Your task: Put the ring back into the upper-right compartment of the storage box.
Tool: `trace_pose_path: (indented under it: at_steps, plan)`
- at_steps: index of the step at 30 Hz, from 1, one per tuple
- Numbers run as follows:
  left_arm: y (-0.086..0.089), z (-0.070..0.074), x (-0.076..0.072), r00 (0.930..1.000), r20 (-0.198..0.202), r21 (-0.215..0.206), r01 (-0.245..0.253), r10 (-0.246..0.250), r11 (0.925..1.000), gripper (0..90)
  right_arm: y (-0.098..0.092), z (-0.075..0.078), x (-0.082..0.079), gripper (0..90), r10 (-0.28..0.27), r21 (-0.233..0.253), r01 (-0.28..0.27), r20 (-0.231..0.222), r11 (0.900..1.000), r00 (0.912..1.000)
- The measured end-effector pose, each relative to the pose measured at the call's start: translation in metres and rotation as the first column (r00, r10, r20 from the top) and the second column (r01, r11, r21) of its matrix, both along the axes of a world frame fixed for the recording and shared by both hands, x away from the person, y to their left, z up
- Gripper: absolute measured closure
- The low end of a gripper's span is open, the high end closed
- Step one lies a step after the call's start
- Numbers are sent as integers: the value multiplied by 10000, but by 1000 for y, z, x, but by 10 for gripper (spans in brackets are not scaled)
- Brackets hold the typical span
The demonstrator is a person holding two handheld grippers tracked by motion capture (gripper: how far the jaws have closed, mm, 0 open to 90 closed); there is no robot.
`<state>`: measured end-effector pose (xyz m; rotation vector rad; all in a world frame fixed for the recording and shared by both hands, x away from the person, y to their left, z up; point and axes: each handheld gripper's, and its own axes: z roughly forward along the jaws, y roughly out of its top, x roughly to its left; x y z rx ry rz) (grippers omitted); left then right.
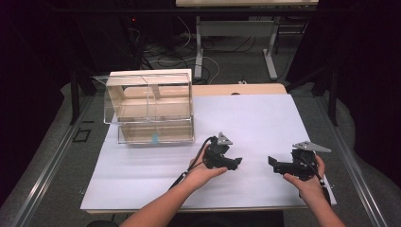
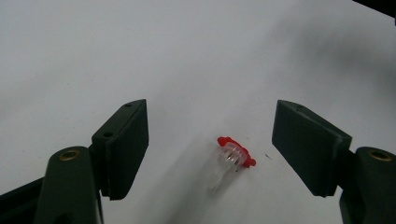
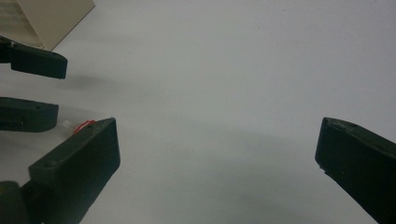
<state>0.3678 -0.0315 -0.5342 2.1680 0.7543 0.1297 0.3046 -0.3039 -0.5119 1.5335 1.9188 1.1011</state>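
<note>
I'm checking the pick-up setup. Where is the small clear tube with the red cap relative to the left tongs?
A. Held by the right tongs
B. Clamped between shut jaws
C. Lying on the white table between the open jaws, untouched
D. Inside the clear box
C: in the left gripper view the red-capped tube lies on the white table, and the left tongs stand wide open on either side without touching it.

Red-capped vial (image 3: 82, 125) behind tongs
</note>
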Motion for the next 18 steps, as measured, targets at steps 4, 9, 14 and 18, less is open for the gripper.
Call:
trace_pose_path:
  at_steps: [4,9,14,18]
  plan:
    - [-6,-4,-1,9998,-160,272,75,-71,9996,288,0,0,1,0,-17,0,17,-21,10000,10000]
    - [-10,-10,-1,9994,-334,511,-73,90,9987,331,-1,-1,1,0,7,6,-7,-26,10000,10000]
    - [-13,-14,-1,9997,-238,703,7,9,9975,362,-1,-1,1,0,39,12,-39,-41,10000,10000]
    - [-14,-16,-2,9994,-329,830,123,-96,9965,386,-1,-1,1,0,50,-5,-50,-33,10000,10000]
